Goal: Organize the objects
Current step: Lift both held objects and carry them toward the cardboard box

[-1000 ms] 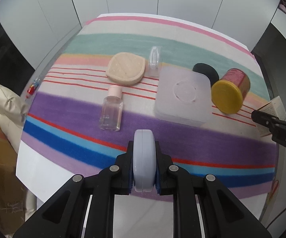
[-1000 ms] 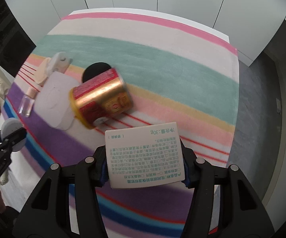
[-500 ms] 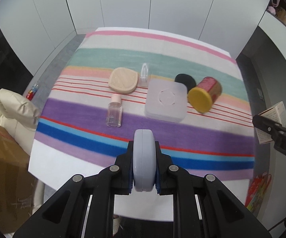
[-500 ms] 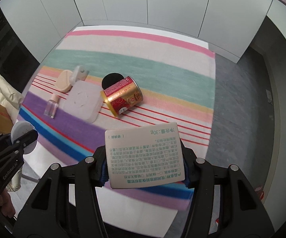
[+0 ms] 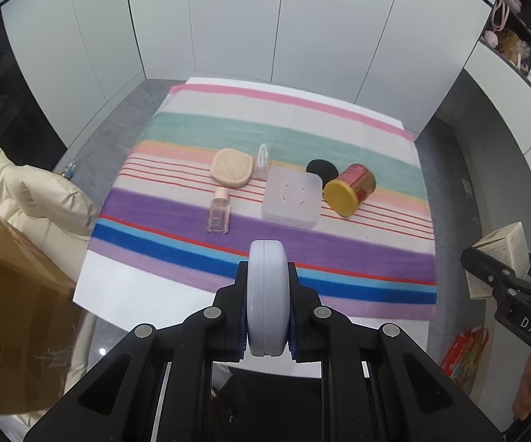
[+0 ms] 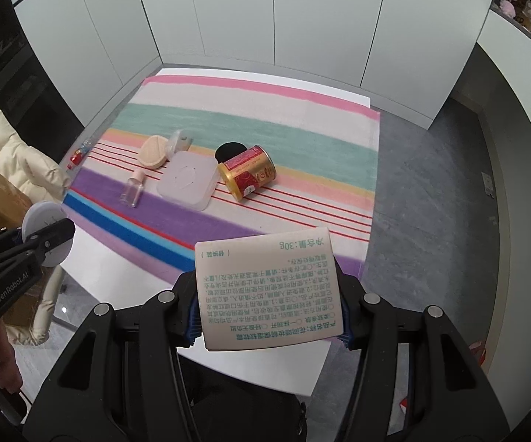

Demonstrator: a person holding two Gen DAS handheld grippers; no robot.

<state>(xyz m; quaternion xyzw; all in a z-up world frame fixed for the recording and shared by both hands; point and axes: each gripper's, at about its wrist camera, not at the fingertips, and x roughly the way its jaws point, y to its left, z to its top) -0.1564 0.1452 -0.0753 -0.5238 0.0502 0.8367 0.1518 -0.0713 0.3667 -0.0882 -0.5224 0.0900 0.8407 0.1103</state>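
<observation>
Your left claw (image 5: 267, 304) is pinching the round pale compact (image 5: 266, 294) edge-on; your right claw (image 6: 267, 313) is clamped on the printed carton (image 6: 265, 291). Both are held high over the near edge of the desk (image 5: 125, 294). Taking the translucent square box (image 5: 291, 199) as landmark: the clear bottle (image 5: 219, 211) lies left of it, the beige puff (image 5: 231, 162) behind-left, the toppled can (image 5: 350, 189) right. Lower each item squarely, grips firm, clear of the can.
</observation>
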